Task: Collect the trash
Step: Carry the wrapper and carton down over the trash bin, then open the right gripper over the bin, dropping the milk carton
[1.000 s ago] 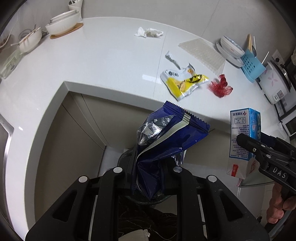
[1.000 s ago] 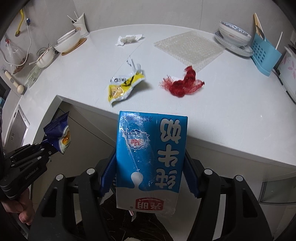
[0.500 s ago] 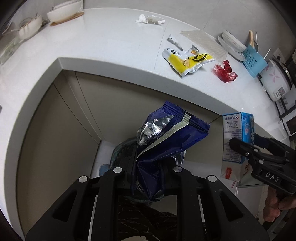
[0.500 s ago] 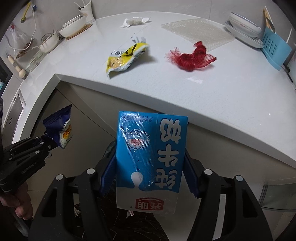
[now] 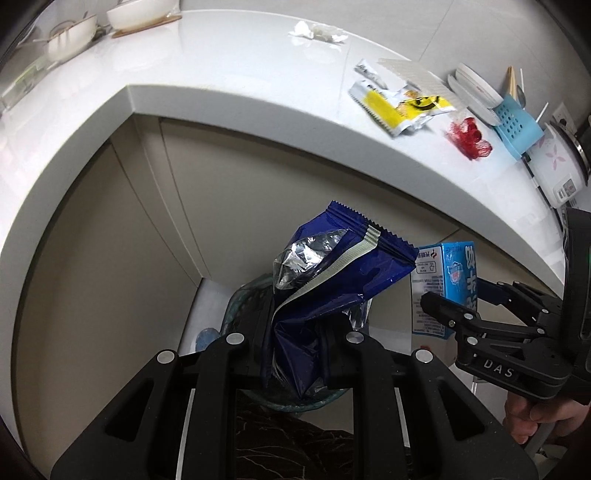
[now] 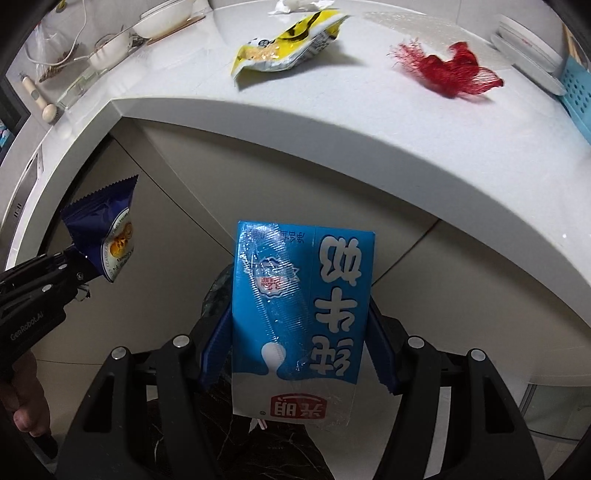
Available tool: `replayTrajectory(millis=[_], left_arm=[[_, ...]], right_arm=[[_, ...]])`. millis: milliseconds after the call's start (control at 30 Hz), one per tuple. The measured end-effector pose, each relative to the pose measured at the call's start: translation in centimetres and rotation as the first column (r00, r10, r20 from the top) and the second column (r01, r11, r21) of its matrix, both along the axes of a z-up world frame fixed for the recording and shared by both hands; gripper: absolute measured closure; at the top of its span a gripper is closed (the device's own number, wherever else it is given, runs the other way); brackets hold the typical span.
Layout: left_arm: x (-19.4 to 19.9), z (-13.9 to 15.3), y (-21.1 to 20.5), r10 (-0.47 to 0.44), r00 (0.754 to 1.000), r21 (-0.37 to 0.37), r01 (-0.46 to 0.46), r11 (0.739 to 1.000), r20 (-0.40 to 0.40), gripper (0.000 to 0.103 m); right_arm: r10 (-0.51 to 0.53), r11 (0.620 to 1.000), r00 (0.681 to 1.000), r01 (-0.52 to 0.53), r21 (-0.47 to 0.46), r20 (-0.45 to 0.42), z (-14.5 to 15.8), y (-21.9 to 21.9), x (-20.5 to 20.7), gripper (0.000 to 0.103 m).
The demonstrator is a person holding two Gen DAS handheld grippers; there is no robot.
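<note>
My left gripper (image 5: 295, 343) is shut on a crumpled dark blue snack wrapper (image 5: 332, 284) with a silver inside. It hangs below the counter edge, over a bin lined with a dark bag (image 5: 240, 302). My right gripper (image 6: 299, 354) is shut on a blue and white milk carton (image 6: 303, 314), held upside down over the same bin (image 6: 216, 295). Each gripper shows in the other's view: the right gripper (image 5: 448, 306) with the carton (image 5: 448, 280) at the right, the left gripper (image 6: 79, 269) with the wrapper (image 6: 107, 236) at the left.
On the white counter (image 5: 229, 70) lie a yellow wrapper (image 6: 288, 48), a red net (image 6: 450, 70), a crumpled tissue (image 5: 317, 31) and a bubble-wrap sheet (image 5: 417, 74). Bowls (image 5: 140, 16), plates (image 5: 476, 92), a blue rack (image 5: 517, 129) and a rice cooker (image 5: 561, 166) stand further back. Beige cabinet doors (image 5: 110, 240) lie below.
Both grippers have sunk from counter height to below the counter edge, still holding the wrapper and the carton. The bin has come closer under them.
</note>
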State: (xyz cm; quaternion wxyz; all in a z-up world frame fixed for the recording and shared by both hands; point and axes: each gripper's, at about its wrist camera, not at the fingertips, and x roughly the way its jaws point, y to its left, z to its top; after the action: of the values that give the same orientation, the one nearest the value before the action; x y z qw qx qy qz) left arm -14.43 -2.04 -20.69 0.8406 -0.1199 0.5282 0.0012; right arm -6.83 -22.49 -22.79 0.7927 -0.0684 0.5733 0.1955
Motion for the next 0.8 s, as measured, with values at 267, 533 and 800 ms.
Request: replayTrajectory(millis=[267,533,800], left_arm=[[-0.7,-0.8,0.5,0.013,1.0,0.017,-0.013,1.0,-0.013,0.085],[-1.0,-1.9,0.4,0.012,0.999,0.022,-0.012,1.0,-0.036,0.085],[-0.2,-3.5,-1.8,-0.049,0.997,0.035,0.051,0.998,-0.056,0.085]], right_arm=[[0.039,0.999,0.999,-0.04,-0.02,-0.029,-2.2,1.5,-0.2,0.04],[0.018,1.0,1.0,-0.018,-0.012,0.0,-1.6,1.2,0.0,0.023],[-0.065,0.998,0.996,0.064,0.023,0.063,0.0,-2.3,0.3,0.009]])
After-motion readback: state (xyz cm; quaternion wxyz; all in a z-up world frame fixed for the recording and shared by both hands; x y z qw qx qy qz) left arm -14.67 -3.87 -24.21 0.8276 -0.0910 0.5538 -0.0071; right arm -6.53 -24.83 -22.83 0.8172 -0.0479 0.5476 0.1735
